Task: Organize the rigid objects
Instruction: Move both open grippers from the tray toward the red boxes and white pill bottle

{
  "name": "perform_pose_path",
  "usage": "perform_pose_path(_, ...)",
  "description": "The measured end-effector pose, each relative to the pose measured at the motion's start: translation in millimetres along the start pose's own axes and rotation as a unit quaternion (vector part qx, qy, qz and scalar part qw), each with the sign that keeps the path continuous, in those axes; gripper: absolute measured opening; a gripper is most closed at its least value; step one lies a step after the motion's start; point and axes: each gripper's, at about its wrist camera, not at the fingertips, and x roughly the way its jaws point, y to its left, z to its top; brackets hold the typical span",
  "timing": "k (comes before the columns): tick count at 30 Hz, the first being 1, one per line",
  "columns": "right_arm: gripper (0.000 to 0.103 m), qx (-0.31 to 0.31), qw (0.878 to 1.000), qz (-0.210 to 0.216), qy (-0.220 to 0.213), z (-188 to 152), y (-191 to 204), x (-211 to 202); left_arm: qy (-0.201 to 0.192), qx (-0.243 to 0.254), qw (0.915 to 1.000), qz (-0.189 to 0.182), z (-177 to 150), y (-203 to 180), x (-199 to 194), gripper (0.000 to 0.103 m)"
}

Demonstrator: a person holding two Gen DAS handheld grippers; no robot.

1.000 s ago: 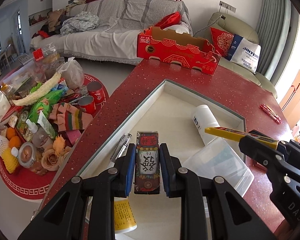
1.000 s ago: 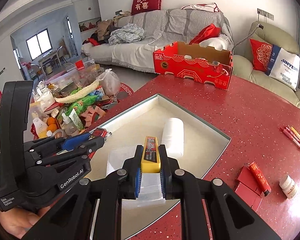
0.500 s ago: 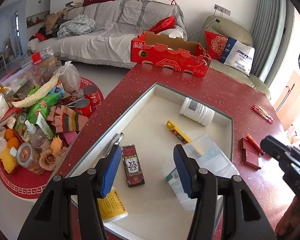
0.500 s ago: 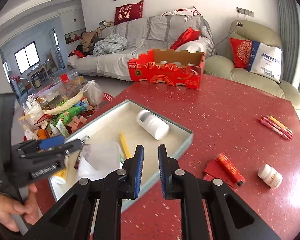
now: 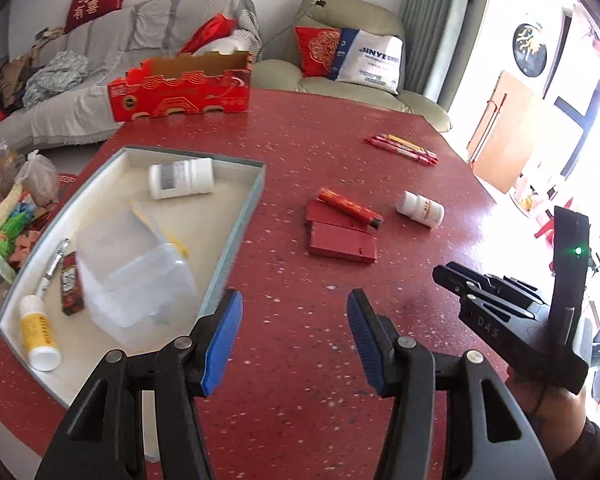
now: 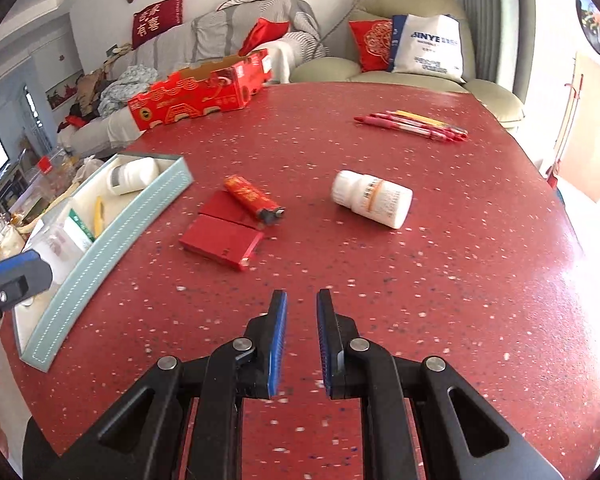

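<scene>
Tray (image 6: 112, 228) contents half hidden behind wall

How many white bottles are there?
3: a big white bottle at the tray's far end, a yellow-labelled bottle at its near end, and a small bottle on the red table. More may be hidden.

Red speckled table (image 6: 440, 264): tray (image 6: 112, 236), lighter (image 6: 252, 198), bottle (image 6: 374, 198), pens (image 6: 412, 124).

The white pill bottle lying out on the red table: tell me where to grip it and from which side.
Grip the white pill bottle across the middle of its labelled body, coming down from above. It lies on its side on the red table, cap toward the lighter, with bare tabletop around it, so jaws set across its round body should clear both ends.
</scene>
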Motion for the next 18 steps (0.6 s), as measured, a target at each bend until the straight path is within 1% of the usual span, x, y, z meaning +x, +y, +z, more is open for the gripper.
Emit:
perform_pose_path(2, 0.016, 0.016, 1.0, -0.011, 0.008, 1, -16, 5, 0.014, 0.012, 0.9998, 0.0, 2, -17, 19, 0.059)
perform_pose_path(4, 0.016, 0.027, 0.999, -0.017, 0.012, 1, -26, 10, 0.018, 0.025, 0.9995, 0.001, 5, -30, 36, 0.059)
perform_pose_path(6, 0.016, 0.033, 0.999, -0.023, 0.013, 1, -34, 13, 0.025, 0.036, 0.999, 0.003, 9, -40, 52, 0.063)
perform_pose_path(8, 0.016, 0.037, 0.999, -0.022, 0.009, -1, -38, 13, 0.032, 0.044, 0.9985, 0.001, 12, -45, 66, 0.067)
perform_pose_path(13, 0.017, 0.041, 0.999, -0.018, 0.005, -1, -41, 15, 0.033, 0.068, 0.9968, 0.027, 24, -51, 89, 0.069)
perform_pose_path(14, 0.019, 0.041, 0.999, -0.015, 0.004, -1, -41, 14, 0.033, 0.069, 0.9965, 0.032, 26, -52, 93, 0.069)
perform_pose_path(16, 0.046, 0.032, 0.999, -0.009, 0.002, -1, -38, 14, 0.036, 0.069, 0.9964, 0.032, 31, -52, 101, 0.069)
perform_pose_path(17, 0.083, 0.026, 1.0, -0.016, 0.005, -1, -36, 15, 0.04, 0.07, 0.9963, 0.032, 32, -53, 105, 0.069)
perform_pose_path(18, 0.089, 0.02, 1.0, -0.014, 0.003, 0, -34, 15, 0.042, 0.073, 0.996, 0.031, 33, -55, 109, 0.07)
